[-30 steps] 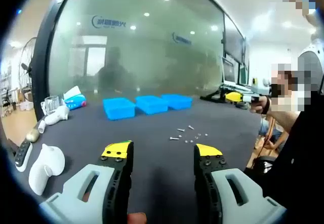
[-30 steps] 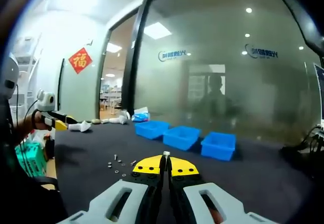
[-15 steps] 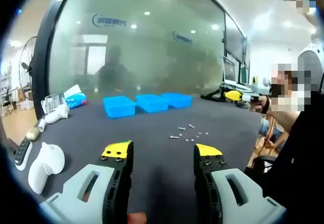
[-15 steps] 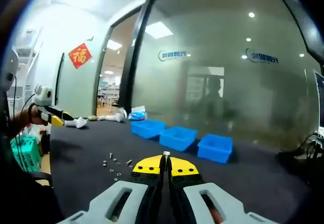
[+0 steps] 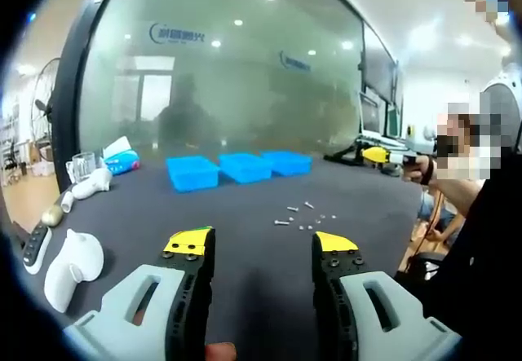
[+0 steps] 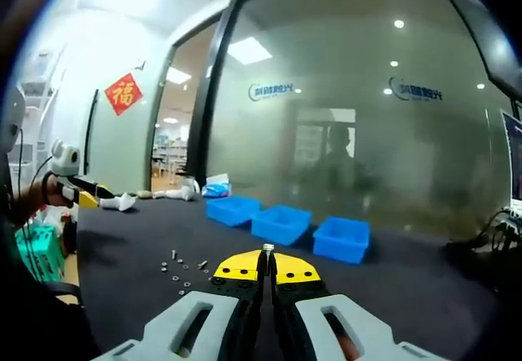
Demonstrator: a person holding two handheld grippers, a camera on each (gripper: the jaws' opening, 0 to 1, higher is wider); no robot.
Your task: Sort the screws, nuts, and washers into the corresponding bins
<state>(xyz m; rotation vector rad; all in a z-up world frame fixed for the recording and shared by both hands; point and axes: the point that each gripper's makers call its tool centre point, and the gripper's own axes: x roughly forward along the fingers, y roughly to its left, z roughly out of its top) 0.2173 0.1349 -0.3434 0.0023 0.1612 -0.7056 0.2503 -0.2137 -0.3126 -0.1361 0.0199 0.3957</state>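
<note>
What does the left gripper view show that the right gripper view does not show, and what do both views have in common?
Left gripper view: the left gripper with its jaws wide apart and nothing between them, and a white bottle lying on the table's near left.

Right gripper view: the right gripper with its jaws closed on a small screw, and a red sign on the wall.

Both: the dark table, three blue bins in a row, and loose small parts.

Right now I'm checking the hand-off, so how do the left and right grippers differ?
The left gripper has its jaws wide apart with nothing between them; the right gripper has its jaws closed on a small metal piece sticking up at the tips. Both have yellow tips and hang over the dark table.
</note>
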